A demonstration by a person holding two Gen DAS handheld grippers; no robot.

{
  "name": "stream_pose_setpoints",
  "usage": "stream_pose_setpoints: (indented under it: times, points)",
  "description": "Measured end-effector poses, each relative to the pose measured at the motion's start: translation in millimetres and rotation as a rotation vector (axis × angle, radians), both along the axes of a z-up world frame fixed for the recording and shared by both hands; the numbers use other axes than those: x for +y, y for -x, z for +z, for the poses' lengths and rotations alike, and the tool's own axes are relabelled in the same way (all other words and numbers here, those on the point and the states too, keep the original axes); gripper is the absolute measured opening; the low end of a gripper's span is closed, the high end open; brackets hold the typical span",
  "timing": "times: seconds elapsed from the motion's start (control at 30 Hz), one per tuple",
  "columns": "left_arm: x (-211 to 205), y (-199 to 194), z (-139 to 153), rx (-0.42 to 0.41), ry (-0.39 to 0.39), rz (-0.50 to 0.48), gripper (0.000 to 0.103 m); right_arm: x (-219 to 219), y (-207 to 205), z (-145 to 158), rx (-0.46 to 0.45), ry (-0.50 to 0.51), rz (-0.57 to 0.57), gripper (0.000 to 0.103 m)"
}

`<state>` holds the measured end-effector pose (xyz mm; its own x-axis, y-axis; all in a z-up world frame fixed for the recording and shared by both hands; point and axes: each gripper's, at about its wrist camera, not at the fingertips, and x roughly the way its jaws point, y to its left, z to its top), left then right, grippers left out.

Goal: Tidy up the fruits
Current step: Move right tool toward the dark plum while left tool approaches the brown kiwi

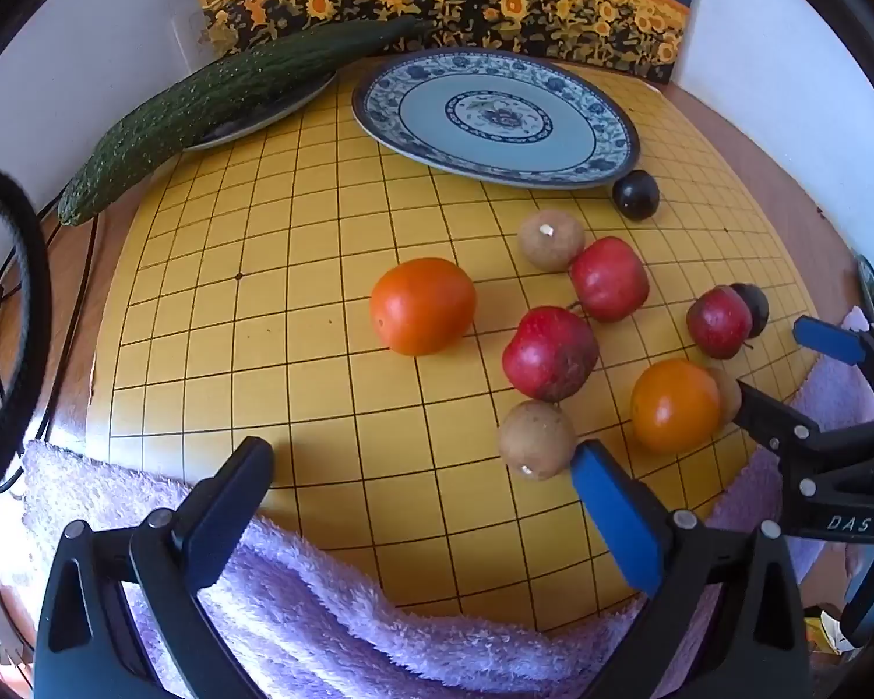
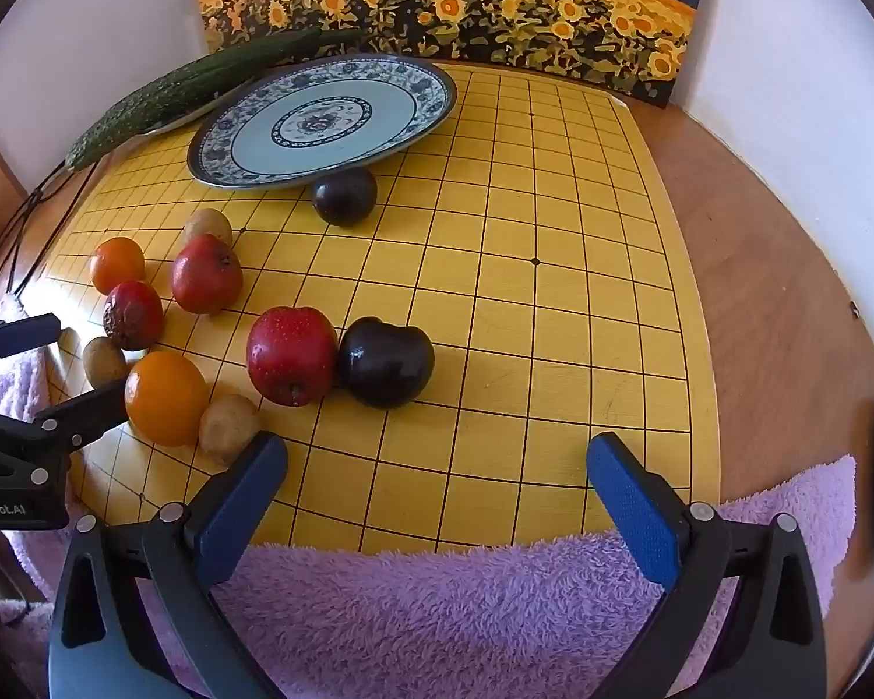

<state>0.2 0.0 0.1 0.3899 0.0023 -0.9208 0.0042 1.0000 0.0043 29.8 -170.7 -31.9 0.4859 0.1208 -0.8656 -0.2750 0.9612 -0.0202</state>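
Right wrist view: right tool (image 2: 437, 460) and left tool (image 1: 419, 466) both spread wide, holding nothing, over the purple towel (image 2: 437, 611).
Beyond, fruits lie scattered on the yellow grid board (image 2: 553, 349): red apple (image 2: 291, 355) touching dark plum (image 2: 386, 362); blue-patterned plate (image 2: 326, 116) farther back.

A yellow board (image 2: 553, 320) ruled with black grid lines carries red apples (image 2: 291, 355), orange tomatoes (image 2: 166, 397), dark purple plums (image 2: 386, 362), a blue-and-white floral plate (image 2: 326, 122), beside a lilac towel (image 2: 495, 611).

left gripper (image 1: 422, 460): black plastic frame, silver screws, blue ribbed finger pads (image 1: 617, 518); right gripper (image 2: 437, 460): same build; white lettering on side
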Motion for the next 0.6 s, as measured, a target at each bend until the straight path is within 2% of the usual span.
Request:
stream_pose_setpoints:
  times: [0.3, 0.4, 0.6]
  points:
    - [-0.1, -7.5, 1.0, -0.005, -0.002, 0.006, 0.103, -0.6, 7.9, 0.8, -0.023, -0.007, 0.002, 0.103]
    - [0.0, 4.3, 7.3, -0.021, 0.004, -0.020, 0.103, -0.4, 6.4, 1.2, -0.021, -0.007, 0.002, 0.103]
    - [-3.4, 3.5, 8.3, -0.025, 0.003, -0.029, 0.103, 0.3, 6.6, 1.6, -0.028, -0.007, 0.007, 0.103]
